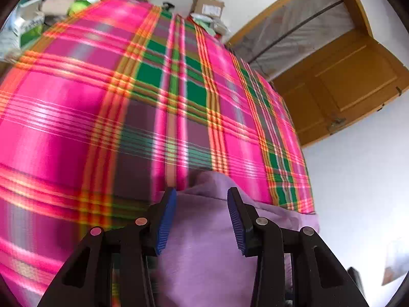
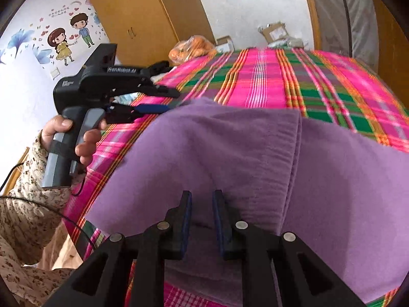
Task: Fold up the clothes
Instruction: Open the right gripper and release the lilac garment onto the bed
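Note:
A purple garment (image 2: pixel 230 153) lies spread on a bed covered with a pink and green plaid sheet (image 2: pixel 281 81), with a seam or folded edge running down its middle. My right gripper (image 2: pixel 202 194) hovers over its near part, jaws a narrow gap apart, and a small crease of cloth shows between the pads without being pressed. My left gripper (image 2: pixel 176 99), held by a hand, reaches to the garment's far left corner with its fingers apart. In the left wrist view, the left gripper (image 1: pixel 202 192) stands wide open over the purple garment (image 1: pixel 204 243), pads clear of the cloth.
The plaid sheet (image 1: pixel 102 102) stretches far ahead. A wooden door (image 1: pixel 345 81) stands to the right. A wardrobe (image 2: pixel 138 18), a bag of oranges (image 2: pixel 191 47) and cardboard boxes (image 2: pixel 276 33) lie beyond the bed. A floral sleeve (image 2: pixel 30 204) and cable are at the left.

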